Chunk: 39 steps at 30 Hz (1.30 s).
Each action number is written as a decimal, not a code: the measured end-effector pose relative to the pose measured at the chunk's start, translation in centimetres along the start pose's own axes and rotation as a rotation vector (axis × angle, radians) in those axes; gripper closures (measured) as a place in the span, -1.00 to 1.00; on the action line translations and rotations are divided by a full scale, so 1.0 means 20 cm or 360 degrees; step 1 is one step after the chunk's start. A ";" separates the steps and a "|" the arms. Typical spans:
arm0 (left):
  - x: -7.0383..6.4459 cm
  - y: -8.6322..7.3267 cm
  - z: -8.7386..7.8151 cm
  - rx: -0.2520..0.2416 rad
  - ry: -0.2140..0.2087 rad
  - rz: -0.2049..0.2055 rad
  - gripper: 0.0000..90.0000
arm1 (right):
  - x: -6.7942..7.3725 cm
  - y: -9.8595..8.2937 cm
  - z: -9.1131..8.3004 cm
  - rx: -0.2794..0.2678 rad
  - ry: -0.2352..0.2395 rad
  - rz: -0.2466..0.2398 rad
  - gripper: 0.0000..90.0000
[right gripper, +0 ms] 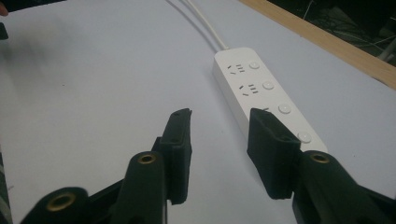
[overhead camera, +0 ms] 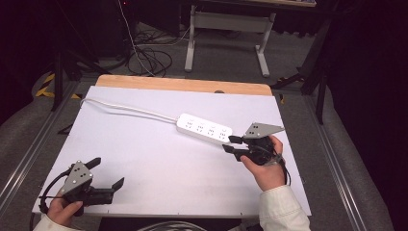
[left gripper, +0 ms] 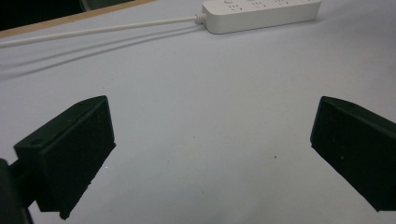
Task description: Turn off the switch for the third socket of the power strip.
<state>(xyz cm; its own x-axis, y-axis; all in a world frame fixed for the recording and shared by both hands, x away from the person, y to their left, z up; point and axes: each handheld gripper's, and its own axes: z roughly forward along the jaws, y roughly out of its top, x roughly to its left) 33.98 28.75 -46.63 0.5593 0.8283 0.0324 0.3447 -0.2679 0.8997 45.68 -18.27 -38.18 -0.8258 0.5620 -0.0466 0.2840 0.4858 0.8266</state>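
Observation:
A white power strip [overhead camera: 204, 129] lies flat on the white table top [overhead camera: 159, 163], its white cord [overhead camera: 125, 109] running off to the far left. My right gripper [overhead camera: 232, 144] is open just past the strip's near right end; in the right gripper view its jaws stand a hand's width apart, the right one overlapping the power strip [right gripper: 252, 88], nothing between them. My left gripper [overhead camera: 108, 173] is wide open near the front left edge, over bare table. The left gripper view has the power strip [left gripper: 261, 11] far ahead.
A wooden strip [overhead camera: 183, 84] edges the table's far side. Beyond it are floor cables [overhead camera: 149, 60] and a white table frame [overhead camera: 226, 29]. Dark rails run along both sides of the table.

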 end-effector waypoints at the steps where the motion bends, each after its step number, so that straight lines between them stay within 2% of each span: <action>1: 0.00 0.00 0.00 -0.0001 0.0000 -0.0002 -0.99 | 0.00 0.00 0.00 -0.0002 0.0001 0.0000 0.47; 3: 0.00 0.00 0.00 -0.0001 0.0001 -0.0003 -0.99 | -0.01 0.02 0.01 -0.0003 -0.0001 -0.0009 0.67; 4: 0.00 0.00 0.00 0.0000 0.0000 -0.0001 -0.99 | -0.01 0.02 0.01 -0.0003 -0.0001 -0.0009 0.67; 5: 0.00 0.00 0.00 0.0000 0.0002 -0.0002 -0.99 | -0.02 0.03 0.03 -0.0016 -0.0001 -0.0028 0.82; 7: 0.00 0.00 -0.01 -0.0002 0.0010 0.0000 -0.99 | -0.03 0.03 0.03 -0.0018 0.0000 -0.0031 0.89; 8: 0.00 -0.01 -0.01 -0.0005 0.0010 -0.0010 -0.99 | -0.04 0.05 0.05 -0.0021 -0.0002 -0.0034 1.00; 10: 0.00 -0.01 -0.02 -0.0002 0.0018 0.0002 -0.99 | -0.05 0.06 0.06 -0.0026 0.0001 -0.0036 1.00; 23: 0.00 -0.02 -0.03 0.0002 0.0042 -0.0022 -0.99 | -0.12 0.13 0.20 0.0006 -0.0037 -0.0048 1.00; 39: 0.00 -0.01 -0.03 0.0001 0.0030 -0.0006 -0.99 | -0.24 0.16 0.36 0.0056 -0.0117 0.0011 1.00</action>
<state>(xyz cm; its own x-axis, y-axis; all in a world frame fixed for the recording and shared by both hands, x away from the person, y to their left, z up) 33.44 29.16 -46.62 0.5439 0.8383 0.0374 0.3470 -0.2652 0.8996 54.00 -14.65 -39.32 -0.7862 0.6123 -0.0829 0.3077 0.5043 0.8069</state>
